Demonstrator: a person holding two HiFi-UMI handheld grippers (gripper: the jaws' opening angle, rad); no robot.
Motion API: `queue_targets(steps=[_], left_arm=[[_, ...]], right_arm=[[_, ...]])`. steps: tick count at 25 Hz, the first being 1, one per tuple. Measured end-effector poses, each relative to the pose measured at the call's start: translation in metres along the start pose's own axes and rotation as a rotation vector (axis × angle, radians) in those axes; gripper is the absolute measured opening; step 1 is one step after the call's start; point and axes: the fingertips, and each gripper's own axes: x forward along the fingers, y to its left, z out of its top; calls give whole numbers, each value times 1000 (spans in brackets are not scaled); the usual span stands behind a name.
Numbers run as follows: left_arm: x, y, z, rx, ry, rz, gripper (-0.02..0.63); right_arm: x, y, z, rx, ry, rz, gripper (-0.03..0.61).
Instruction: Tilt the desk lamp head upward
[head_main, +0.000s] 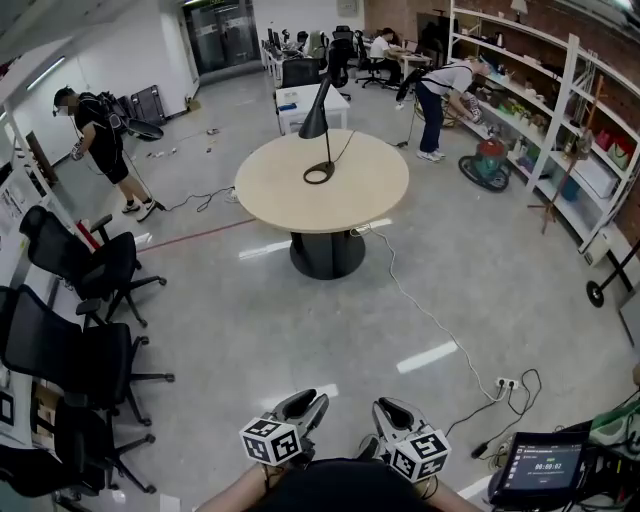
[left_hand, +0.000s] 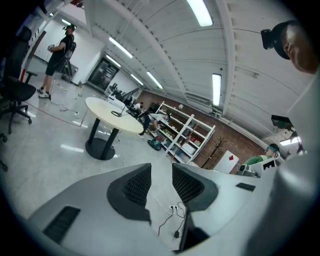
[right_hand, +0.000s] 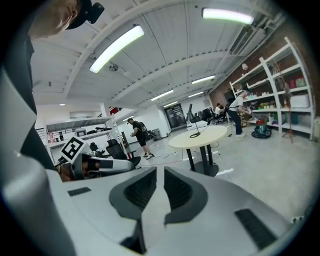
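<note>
While the black cone-headed desk lamp (head_main: 318, 120) stands on the round beige table (head_main: 372, 192), upper centre, left gripper (head_main: 305, 404) and right gripper (head_main: 392, 412) sit clenched, empty, bottom centre: lamp judged beyond reach.

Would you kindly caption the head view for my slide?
Desk lamp stands on the round table, well beyond the shut, empty left claw and right claw.

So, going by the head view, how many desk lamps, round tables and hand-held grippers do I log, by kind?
Desk lamp: 1
Round table: 1
Hand-held gripper: 2, the left hand-held gripper and the right hand-held gripper
Total: 4
</note>
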Motion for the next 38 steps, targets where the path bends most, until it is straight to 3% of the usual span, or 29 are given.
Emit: queue_targets(steps=[8, 17, 23, 28, 32, 38], left_arm=[[53, -14, 0, -35, -8, 84, 138], [88, 6, 7, -59, 16, 122, 138], [153, 18, 23, -73, 55, 47, 138], [211, 22, 65, -60, 71, -57, 138], [244, 41, 98, -64, 71, -105, 137], [267, 87, 127, -104, 75, -108, 138]], right_arm=[[7, -67, 16, 12, 15, 66, 48], [40, -93, 16, 35, 53, 112, 48], [59, -146, 32, 41, 52, 3, 48], [80, -187, 69, 45, 28, -116, 49], [116, -196, 89, 10, 52, -138, 48], [166, -204, 112, -31, 87, -154, 49]])
